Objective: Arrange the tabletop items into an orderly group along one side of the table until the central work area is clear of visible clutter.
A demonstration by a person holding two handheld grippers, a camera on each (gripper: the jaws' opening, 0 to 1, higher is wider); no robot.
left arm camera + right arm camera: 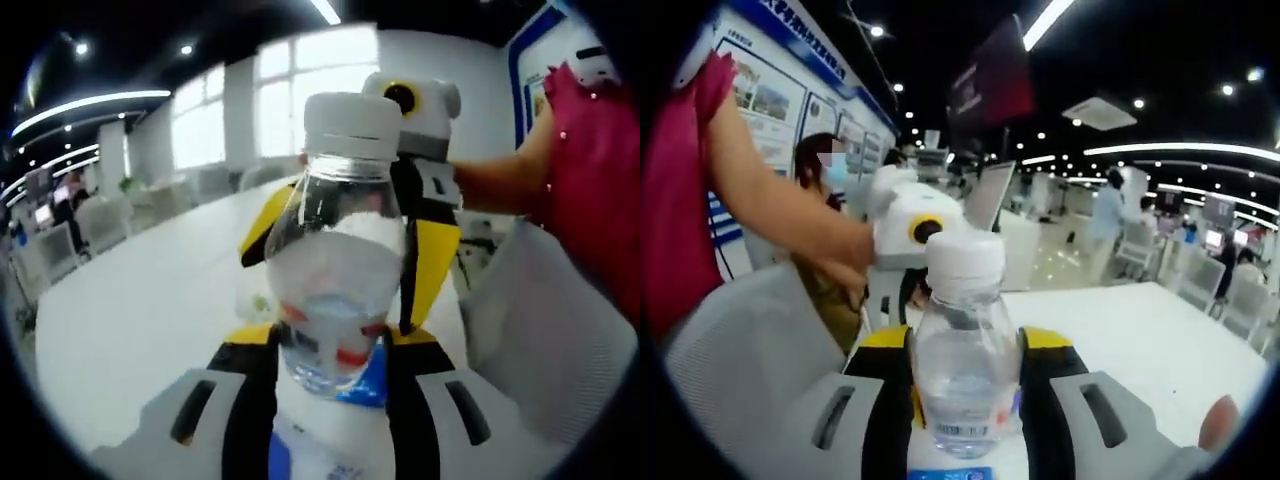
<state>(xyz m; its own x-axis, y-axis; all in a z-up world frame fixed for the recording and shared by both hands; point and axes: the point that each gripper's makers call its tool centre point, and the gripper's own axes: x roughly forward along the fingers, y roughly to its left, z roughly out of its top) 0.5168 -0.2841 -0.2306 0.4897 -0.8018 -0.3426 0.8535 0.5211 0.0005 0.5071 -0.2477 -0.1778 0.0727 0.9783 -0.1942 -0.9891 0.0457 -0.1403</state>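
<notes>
Gripping from both sides, that's the picture here: one clear water bottle (340,270) with a white cap (352,125) stands upright between two sets of jaws at once. In the left gripper view, the left gripper (335,385) has its yellow-and-black jaws closed against the lower body of the bottle, right at the red, white and blue label (345,350). Beyond the bottle, the right gripper (415,200) faces this way, its white head just above and behind the cap, its yellow jaws running down either side of the bottle.

Over to the right gripper view: the right gripper (965,400) is clamped on the same bottle (965,370), jaws pressed to its sides, water showing low inside, label at the bottom. The left gripper (915,225) sits opposite, its white body just behind the cap (965,265), held by a person's hand (855,250) on a bare forearm with a magenta sleeve (680,200).

The bottle is above the white worktop (150,320), which stretches away pale and bare to the far edge; whether its base touches the surface I cannot tell. A grey chair back (750,340) sits close beside the grippers. A fingertip (1220,420) shows at the right gripper view's lower right.
</notes>
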